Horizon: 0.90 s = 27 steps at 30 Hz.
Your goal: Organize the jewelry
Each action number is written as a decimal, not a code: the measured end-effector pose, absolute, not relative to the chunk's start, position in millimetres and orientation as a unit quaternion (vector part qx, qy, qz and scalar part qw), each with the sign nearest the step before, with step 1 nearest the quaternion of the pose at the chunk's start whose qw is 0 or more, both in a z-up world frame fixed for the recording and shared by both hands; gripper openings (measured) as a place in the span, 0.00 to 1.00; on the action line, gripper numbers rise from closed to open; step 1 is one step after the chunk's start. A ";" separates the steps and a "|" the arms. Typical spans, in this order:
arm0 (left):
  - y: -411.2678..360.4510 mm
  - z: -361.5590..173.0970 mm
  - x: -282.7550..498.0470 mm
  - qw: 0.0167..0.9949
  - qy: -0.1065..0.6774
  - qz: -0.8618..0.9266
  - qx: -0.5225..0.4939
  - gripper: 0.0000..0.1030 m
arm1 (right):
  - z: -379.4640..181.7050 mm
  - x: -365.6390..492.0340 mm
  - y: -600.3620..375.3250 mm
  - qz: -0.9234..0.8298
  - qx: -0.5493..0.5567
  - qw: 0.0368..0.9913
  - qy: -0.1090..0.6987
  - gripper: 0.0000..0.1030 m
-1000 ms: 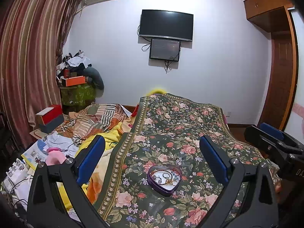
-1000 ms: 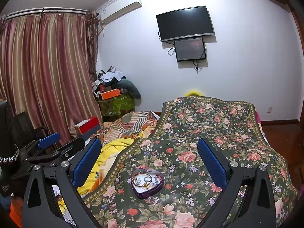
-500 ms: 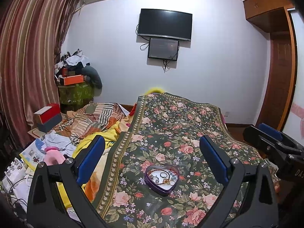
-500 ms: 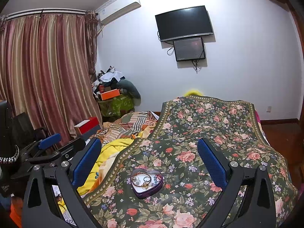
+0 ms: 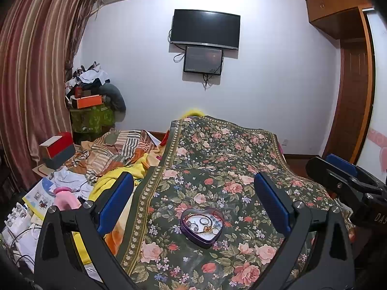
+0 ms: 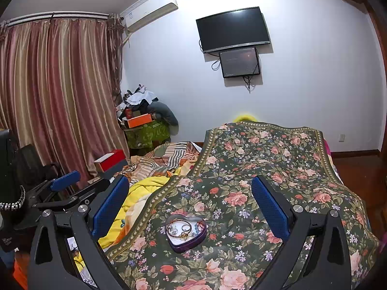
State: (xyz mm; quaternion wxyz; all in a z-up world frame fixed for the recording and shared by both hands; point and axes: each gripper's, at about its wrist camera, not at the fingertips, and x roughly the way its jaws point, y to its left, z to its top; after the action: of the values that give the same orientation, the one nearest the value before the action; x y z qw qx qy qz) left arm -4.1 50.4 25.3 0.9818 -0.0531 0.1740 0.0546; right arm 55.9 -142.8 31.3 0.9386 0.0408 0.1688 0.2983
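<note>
A purple heart-shaped tin (image 5: pixel 188 234) (image 6: pixel 193 241) lies open on the floral bedspread (image 5: pixel 217 164) (image 6: pixel 266 169). Inside it are rings (image 5: pixel 202 221) (image 6: pixel 185 227), a bracelet and a gold charm (image 5: pixel 207 229) (image 6: pixel 183 235). My left gripper (image 5: pixel 193 205) hovers open above and in front of the tin, nothing between its blue pads (image 5: pixel 113 203). My right gripper (image 6: pixel 189 207) is open too, with the tin framed between its fingers (image 6: pixel 268 207). Each gripper shows at the edge of the other's view: the right one (image 5: pixel 343 181), the left one (image 6: pixel 60 188).
A striped blanket (image 5: pixel 116 149) and yellow quilt (image 6: pixel 140 193) are bunched left of the bedspread. A red and grey box (image 5: pixel 58 149), papers and a pink object (image 5: pixel 64 200) clutter the left side. Curtains (image 6: pixel 60 96), a wall TV (image 5: pixel 205 29) and a wooden door (image 5: pixel 350 101) surround the bed.
The left view has shifted slightly, so the tin sits a little lower and further left between the fingers. The right gripper has barely moved. Both stay open.
</note>
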 end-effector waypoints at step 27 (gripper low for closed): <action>50.4 20.3 -0.9 0.981 0.178 0.058 -0.055 0.97 | 27.3 58.3 -140.9 0.298 0.038 0.938 0.174 0.98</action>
State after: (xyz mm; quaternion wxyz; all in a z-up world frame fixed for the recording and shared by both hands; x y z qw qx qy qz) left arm -0.9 50.4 20.3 0.9808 -0.0555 0.1780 0.0580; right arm 58.3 -140.9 27.3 0.9377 0.0384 0.1742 0.2980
